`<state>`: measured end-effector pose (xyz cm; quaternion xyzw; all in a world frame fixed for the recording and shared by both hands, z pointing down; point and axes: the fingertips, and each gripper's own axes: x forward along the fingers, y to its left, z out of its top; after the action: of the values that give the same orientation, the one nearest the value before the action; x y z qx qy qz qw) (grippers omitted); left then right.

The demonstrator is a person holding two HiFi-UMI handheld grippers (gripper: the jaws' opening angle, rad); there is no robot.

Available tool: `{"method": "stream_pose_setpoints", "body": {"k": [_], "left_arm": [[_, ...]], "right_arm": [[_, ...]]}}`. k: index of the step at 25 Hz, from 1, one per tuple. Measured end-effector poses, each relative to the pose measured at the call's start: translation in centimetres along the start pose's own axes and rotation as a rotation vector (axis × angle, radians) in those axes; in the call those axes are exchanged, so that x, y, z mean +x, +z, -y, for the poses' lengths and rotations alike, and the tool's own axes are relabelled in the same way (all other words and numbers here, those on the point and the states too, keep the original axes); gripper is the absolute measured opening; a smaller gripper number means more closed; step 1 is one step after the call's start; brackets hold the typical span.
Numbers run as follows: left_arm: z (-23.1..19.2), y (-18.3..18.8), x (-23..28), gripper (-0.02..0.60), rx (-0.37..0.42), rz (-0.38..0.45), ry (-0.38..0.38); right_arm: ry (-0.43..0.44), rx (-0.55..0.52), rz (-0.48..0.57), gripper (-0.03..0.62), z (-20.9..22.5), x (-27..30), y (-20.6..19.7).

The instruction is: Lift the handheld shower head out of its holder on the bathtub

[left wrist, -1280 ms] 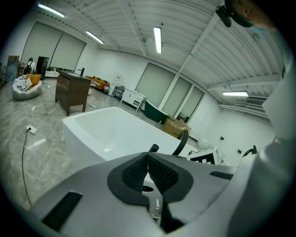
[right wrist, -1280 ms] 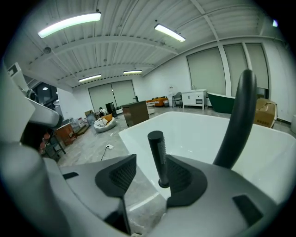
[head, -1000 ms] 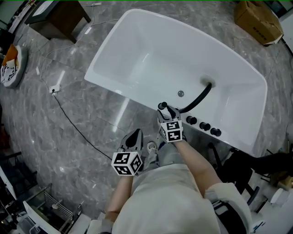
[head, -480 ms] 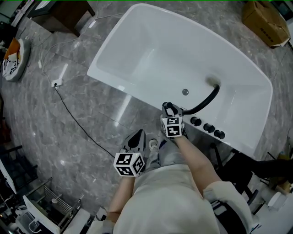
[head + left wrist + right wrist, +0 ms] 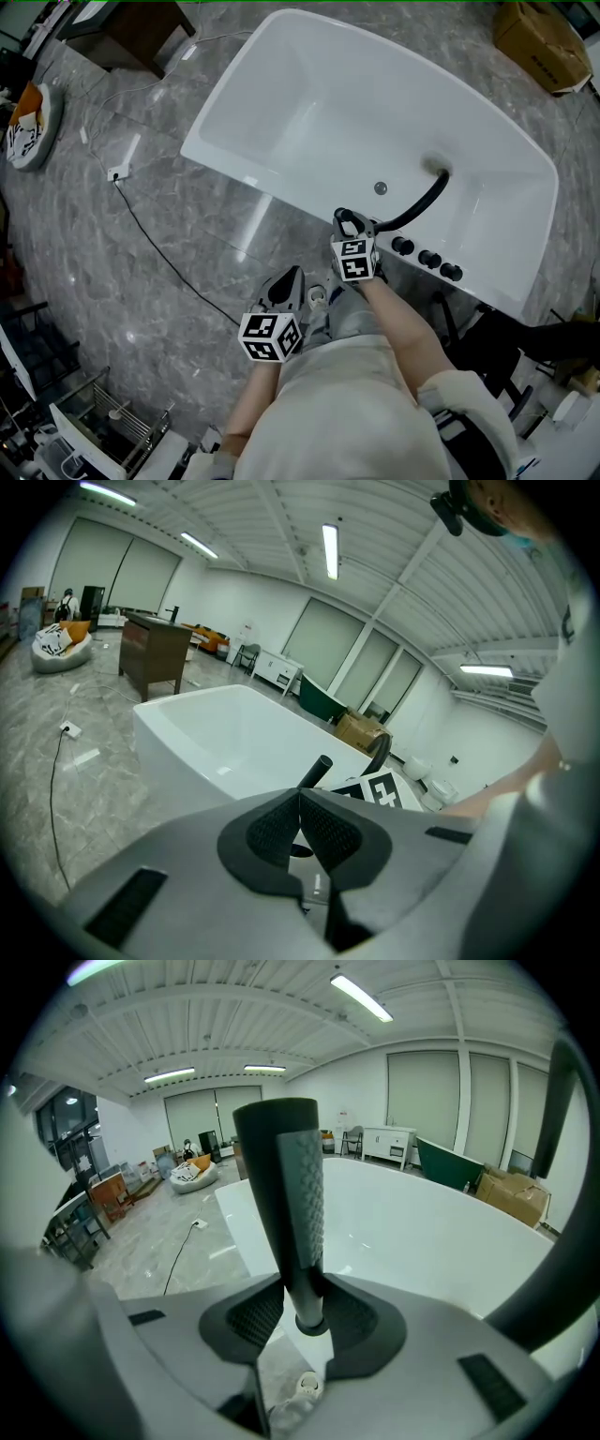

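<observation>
Black shower head [image 5: 292, 1194] upright at near rim of white bathtub [image 5: 230, 167], beside knobs [image 5: 427, 258]; likely not yet out of holder. Grasp step: right tongs [image 5: 302, 1309] closing on handle, pads at contact. Left tongs [image 5: 300, 810] together, empty. Next: firm grip, straight lift, mind hose [image 5: 424, 202]. Grey marble floor [image 5: 141, 281], cable [image 5: 159, 258], cardboard box [image 5: 544, 33]; big open room.

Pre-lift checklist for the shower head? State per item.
1. The handheld shower head sits between the right gripper jaws: ok, jaws closing on its handle.
2. Grip firm enough to lift: cannot tell; the pads look to touch both sides.
3. The hose curves free into the bathtub, nothing across it: ok.
4. The left gripper is shut, empty, clear of the lift path: ok.
5. Seat in the holder: cannot tell, hidden behind the right gripper.
</observation>
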<state>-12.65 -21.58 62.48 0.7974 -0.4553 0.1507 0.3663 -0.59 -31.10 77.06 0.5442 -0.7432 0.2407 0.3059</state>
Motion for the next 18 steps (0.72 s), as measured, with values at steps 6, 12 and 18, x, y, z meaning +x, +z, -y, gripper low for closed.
{"method": "stream_pose_setpoints", "body": {"k": [6,12,18], "left_arm": [[0.6,-0.1,-1.0,0.020,0.012,0.006,-0.015],[0.7,-0.6,-2.3,0.020,0.030,0.010,-0.020],[1.8,-1.1,-3.4,0.020,0.047,0.025,-0.029]], "right_arm": [[0.003,-0.012,0.033,0.137,-0.3,-1.7,1.2],[0.010,-0.041,0.073,0.137,-1.2,-3.8,2.0],[0.006,-0.010,0.131,0.137,-1.1,-6.7,2.6]]}}
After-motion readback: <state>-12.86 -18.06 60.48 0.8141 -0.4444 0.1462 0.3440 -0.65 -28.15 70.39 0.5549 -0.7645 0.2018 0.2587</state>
